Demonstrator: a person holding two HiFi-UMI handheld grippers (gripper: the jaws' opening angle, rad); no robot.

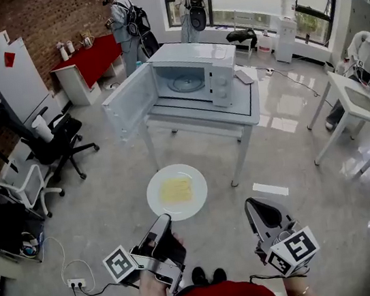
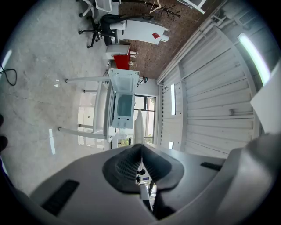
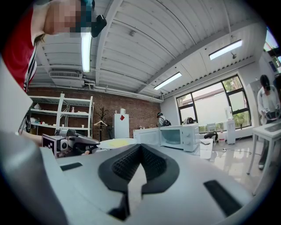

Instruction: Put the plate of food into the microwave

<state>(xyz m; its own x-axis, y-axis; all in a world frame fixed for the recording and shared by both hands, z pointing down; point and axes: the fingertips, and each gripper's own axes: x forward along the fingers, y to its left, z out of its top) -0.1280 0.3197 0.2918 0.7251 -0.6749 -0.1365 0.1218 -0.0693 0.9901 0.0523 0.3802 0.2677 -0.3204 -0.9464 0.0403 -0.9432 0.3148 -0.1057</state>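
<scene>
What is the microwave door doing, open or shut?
Open. The door swings wide to the left, and you can see inside the microwave.

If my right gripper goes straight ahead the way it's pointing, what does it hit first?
Probably the open microwave door: it sits straight ahead of the right gripper, at about its height. The plate lies off to the left. Depth is unclear.

The microwave (image 1: 191, 74) sits on the table (image 1: 201, 118) at upper centre; the plate (image 1: 157, 200), food (image 1: 176, 190) on it, is mid-frame below
</scene>
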